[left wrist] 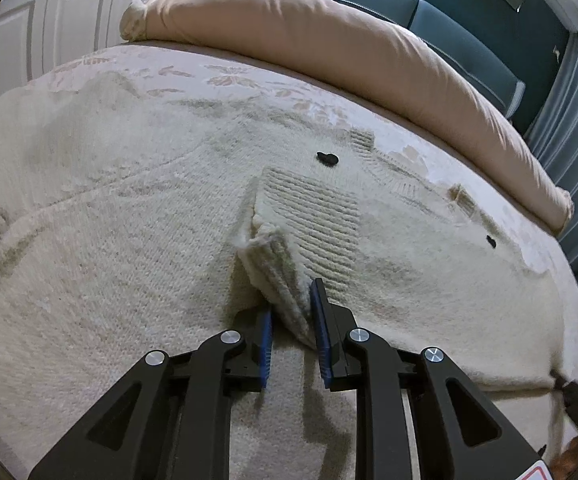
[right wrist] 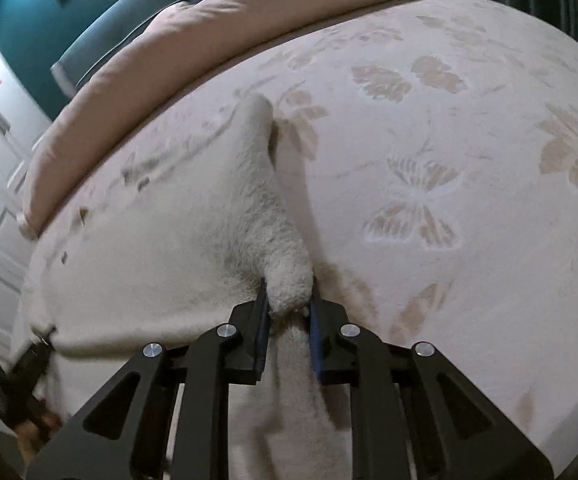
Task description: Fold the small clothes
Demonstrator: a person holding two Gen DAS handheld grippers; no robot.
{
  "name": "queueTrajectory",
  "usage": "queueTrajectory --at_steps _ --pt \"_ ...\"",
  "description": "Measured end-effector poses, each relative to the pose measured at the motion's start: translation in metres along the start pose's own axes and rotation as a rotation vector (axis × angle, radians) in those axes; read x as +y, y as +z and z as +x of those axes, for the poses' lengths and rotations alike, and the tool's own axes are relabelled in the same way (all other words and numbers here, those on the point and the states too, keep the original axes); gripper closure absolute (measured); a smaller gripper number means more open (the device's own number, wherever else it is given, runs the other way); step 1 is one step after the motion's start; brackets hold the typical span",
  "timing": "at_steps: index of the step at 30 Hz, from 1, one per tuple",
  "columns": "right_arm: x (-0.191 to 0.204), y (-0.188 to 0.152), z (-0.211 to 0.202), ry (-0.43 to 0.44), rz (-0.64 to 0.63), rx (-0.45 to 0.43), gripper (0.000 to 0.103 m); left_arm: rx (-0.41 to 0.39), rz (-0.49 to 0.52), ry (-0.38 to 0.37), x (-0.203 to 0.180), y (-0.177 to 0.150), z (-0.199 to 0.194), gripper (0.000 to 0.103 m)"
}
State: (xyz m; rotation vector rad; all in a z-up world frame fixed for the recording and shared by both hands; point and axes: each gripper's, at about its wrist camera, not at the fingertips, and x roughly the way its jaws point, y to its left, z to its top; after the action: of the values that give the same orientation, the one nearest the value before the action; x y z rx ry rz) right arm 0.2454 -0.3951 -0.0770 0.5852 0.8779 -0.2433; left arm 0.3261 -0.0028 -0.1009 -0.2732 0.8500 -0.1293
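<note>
Lying spread on the bed (right wrist: 469, 128), the cream sweater (left wrist: 129, 240) shows its ribbed cuff (left wrist: 281, 264) pinched in the left claw (left wrist: 291, 316) only in the left view; the right view alone shows the right claw (right wrist: 289, 308) gripping its edge, with open bedspread beyond.

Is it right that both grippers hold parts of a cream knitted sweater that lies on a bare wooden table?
Not quite: the surface is wrong. The cream knitted sweater lies on a bed with a butterfly-patterned cover, as the right wrist view shows. The rest stands: the left gripper pinches a ribbed fold, and the right gripper is closed on a bunched part of the sweater.
</note>
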Motion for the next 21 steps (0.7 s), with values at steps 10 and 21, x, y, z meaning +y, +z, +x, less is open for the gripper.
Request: queueTrajectory --at_steps 10,21 --pt "0.06 -0.011 -0.023 -0.218 -0.282 -0.088 0.082 0.004 0.134 0.143 -0.024 -0.002 0.002 0.083" --pt "0.032 -0.018 0.01 -0.283 -0.313 -0.024 0.079 -0.004 0.202 0.218 -0.036 -0.006 0.004 0.083"
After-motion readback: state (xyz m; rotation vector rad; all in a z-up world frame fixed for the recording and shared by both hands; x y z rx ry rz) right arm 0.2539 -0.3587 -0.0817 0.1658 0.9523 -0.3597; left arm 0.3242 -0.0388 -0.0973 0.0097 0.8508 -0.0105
